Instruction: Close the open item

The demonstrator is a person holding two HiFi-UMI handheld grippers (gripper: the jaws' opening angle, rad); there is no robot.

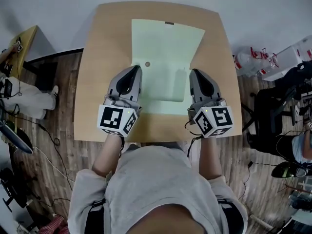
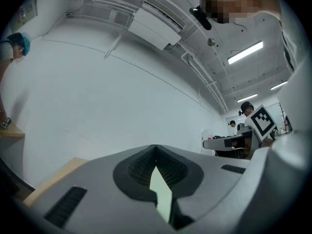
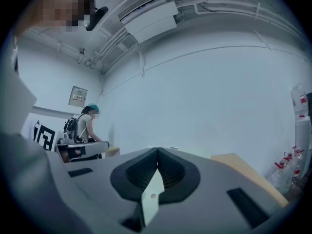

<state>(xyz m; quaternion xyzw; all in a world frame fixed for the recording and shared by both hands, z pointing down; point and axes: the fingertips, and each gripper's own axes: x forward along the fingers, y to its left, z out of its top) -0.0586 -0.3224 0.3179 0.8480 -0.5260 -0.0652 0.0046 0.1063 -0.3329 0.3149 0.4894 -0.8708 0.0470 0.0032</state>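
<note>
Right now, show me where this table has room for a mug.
Two bare strips on the table: the wider between its left edge and the folder, a narrower one between folder and right edge. The near side is crowded: left gripper and right gripper both clamp the folder's flap.

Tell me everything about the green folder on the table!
The folder is pale green, thin and flat, like plastic or card. It lies open on the wooden table, its far part spread flat. A small round button sits near its left side and a tiny dark tab on the far edge. The left gripper and the right gripper are each shut on one side of it, with green sheet showing between the jaws.
</note>
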